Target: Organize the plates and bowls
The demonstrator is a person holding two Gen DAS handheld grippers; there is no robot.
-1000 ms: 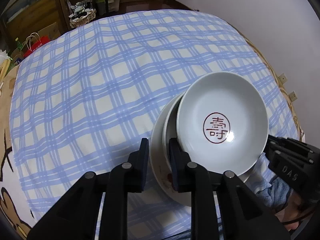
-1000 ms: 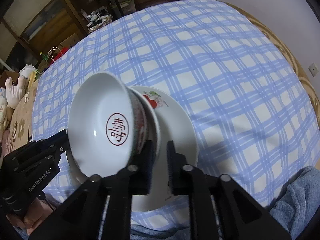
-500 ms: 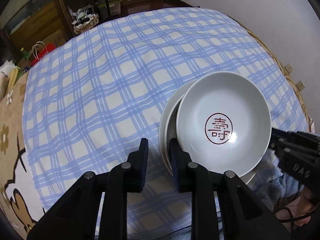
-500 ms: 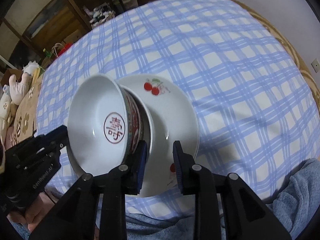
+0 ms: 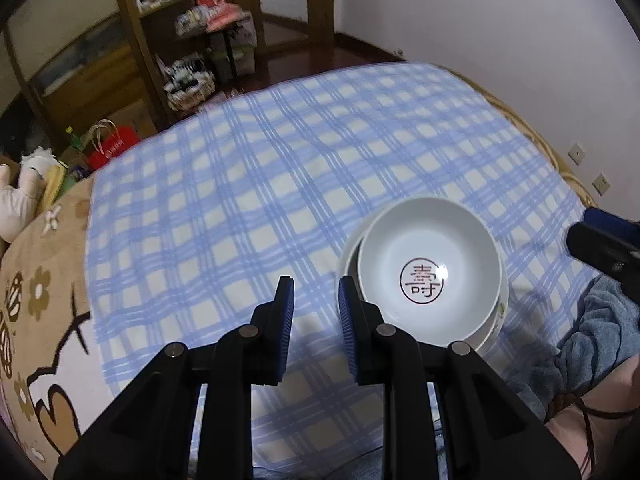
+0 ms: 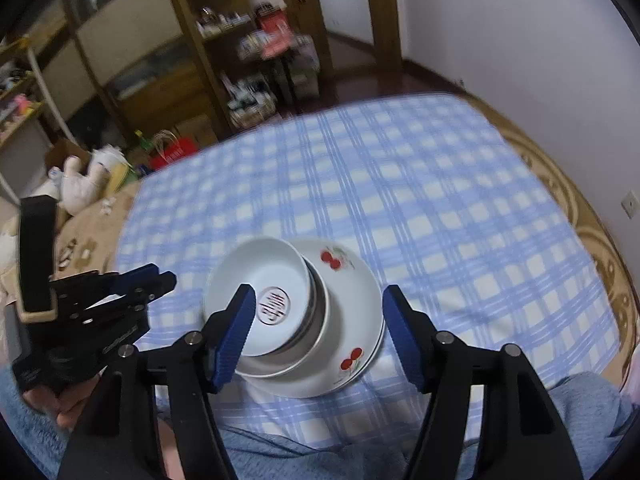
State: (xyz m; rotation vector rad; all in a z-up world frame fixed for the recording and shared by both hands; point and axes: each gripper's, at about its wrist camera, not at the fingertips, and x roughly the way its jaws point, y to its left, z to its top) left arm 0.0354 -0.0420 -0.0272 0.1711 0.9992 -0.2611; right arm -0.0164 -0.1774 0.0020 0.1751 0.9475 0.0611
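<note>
The white ceramic bowl with a red seal character in its well (image 5: 430,270) sat on top of the stack on the blue-and-white checked cloth (image 5: 248,200), at the near right of the left wrist view. In that view the left gripper (image 5: 316,300) pointed steeply down at the cloth, to the left of the stack. Its blue-padded jaws stood a narrow gap apart with only cloth showing between them; nothing was held. The right pad lay just beside the bowl's rim; contact could not be told. The tip of the right gripper (image 5: 600,240) entered from the right edge, clear of the stack. A second white bowl edge showed under the top bowl.

In the right wrist view the right gripper (image 6: 318,300) was angled down at the stack, and its jaws had just been opening. They stood wide, the stack lying between them in the frame, neither pad pressing on it. The top bowl (image 6: 260,304) sat tilted on a lower white bowl (image 6: 316,340), which rested on a white round plate with red cherry prints (image 6: 352,300). The plate lay flat on the cloth, near the person's blue-clothed lap (image 6: 320,452). The left gripper (image 6: 132,284) was at the left, a hand (image 6: 64,404) under its body.
</note>
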